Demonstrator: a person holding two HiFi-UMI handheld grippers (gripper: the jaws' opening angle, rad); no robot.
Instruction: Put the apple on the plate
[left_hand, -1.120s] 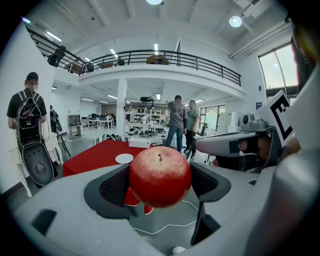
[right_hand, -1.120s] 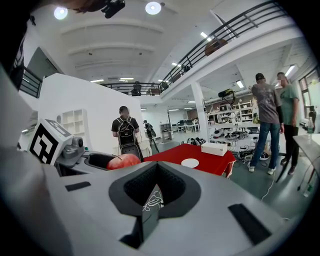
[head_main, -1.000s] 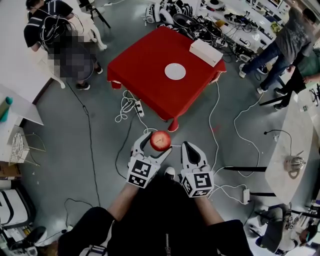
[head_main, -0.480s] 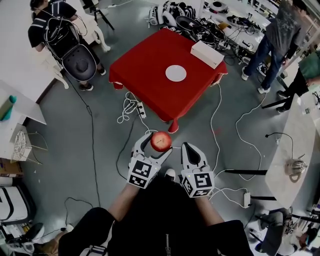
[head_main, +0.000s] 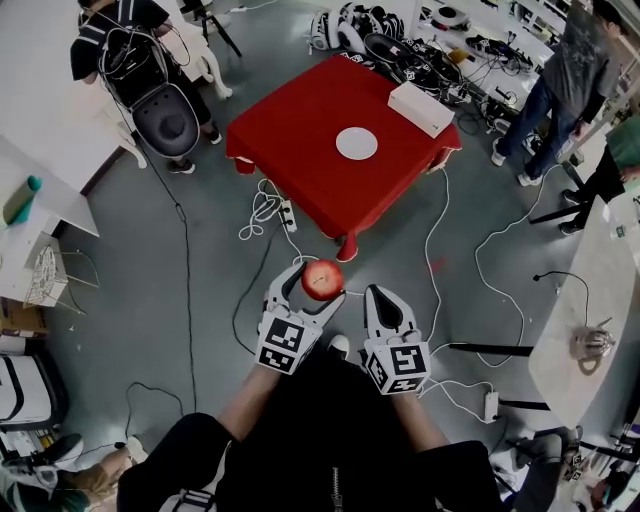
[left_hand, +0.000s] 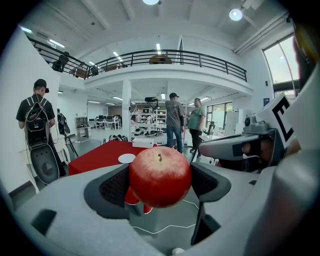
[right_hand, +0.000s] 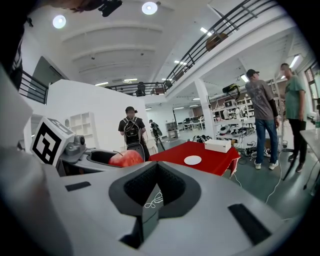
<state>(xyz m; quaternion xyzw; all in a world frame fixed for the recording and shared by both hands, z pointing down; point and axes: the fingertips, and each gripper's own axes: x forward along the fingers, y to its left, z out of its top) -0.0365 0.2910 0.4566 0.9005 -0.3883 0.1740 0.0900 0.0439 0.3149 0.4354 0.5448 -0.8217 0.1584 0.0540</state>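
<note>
Red-clothed square bench (head_main: 300, 130) stands on the grey floor (head_main: 190, 300), a round white plate (head_main: 357, 143) near its centre. Left gripper (head_main: 318, 283) — jaws clamped on a glossy red apple (left_hand: 160, 176) — hangs above the floor, well short of the plate; right gripper (head_main: 381, 297) beside it, jaws pressed together, empty.

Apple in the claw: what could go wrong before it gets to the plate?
The round apple is pinched only at its sides by the left claw, above the floor, so it might slip and drop. Cables lie on that floor before the red table with the plate; a foot could catch one.
</note>
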